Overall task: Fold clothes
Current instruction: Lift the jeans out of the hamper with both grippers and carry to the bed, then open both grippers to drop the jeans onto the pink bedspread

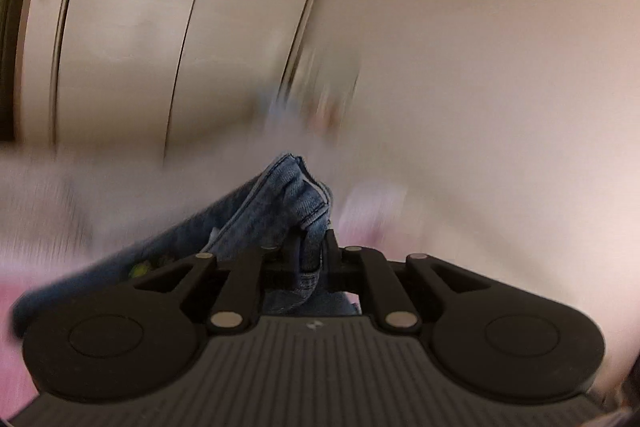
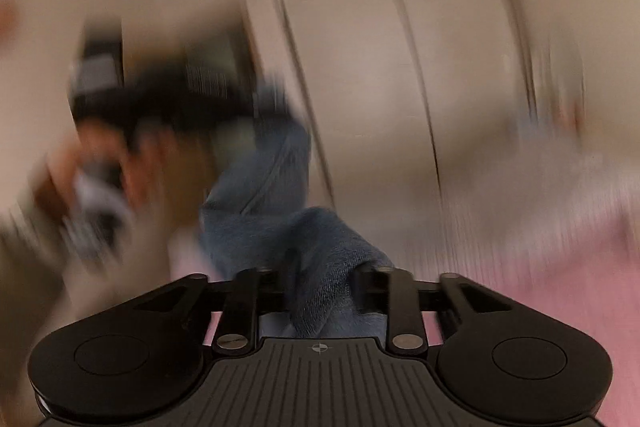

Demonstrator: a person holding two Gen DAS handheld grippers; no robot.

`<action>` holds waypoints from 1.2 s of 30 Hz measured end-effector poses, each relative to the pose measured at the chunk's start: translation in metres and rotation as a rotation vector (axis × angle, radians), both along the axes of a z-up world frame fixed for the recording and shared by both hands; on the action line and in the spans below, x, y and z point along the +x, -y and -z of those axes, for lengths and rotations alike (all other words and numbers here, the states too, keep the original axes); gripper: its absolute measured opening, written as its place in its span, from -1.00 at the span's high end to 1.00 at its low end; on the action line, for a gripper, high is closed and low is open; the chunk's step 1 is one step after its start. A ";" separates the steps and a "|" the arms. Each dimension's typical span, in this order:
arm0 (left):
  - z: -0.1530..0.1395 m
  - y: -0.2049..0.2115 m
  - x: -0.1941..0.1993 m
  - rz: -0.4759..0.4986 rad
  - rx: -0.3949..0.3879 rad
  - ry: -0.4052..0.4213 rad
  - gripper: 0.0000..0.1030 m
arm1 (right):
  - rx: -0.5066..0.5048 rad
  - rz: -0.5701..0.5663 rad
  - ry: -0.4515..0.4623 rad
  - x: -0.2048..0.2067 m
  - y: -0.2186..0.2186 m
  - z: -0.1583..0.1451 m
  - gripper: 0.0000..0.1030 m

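Blue denim jeans (image 1: 280,195) hang in a bunched fold from my left gripper (image 1: 314,239), which is shut on the fabric near a stitched hem. In the right wrist view the same jeans (image 2: 260,187) stretch up and to the left. A thick fold of them lies between the fingers of my right gripper (image 2: 326,263), whose jaws stand apart and do not pinch it. At the left a person's hand (image 2: 100,155) holds the other, black tool, which is heavily blurred.
Pale wooden cupboard doors (image 1: 140,27) with dark vertical gaps fill the background. A pink surface (image 2: 560,267) lies below, also seen at lower left as pink surface (image 1: 16,307). Both views are motion-blurred.
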State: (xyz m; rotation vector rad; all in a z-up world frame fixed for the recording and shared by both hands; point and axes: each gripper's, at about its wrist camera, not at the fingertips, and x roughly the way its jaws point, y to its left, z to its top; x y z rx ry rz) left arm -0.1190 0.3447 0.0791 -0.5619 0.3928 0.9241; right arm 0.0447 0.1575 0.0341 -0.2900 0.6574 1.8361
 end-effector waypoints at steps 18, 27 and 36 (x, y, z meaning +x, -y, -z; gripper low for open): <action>0.250 0.251 -0.095 -0.525 -0.541 -0.229 0.87 | -0.272 -0.151 0.127 -0.001 0.086 0.140 0.24; 0.239 0.320 -0.088 -0.652 -0.528 -0.285 0.85 | -0.257 -0.297 0.293 -0.039 0.117 0.195 0.24; 0.243 0.330 -0.092 -0.664 -0.529 -0.296 0.84 | -0.184 -0.321 0.427 -0.054 0.138 0.211 0.24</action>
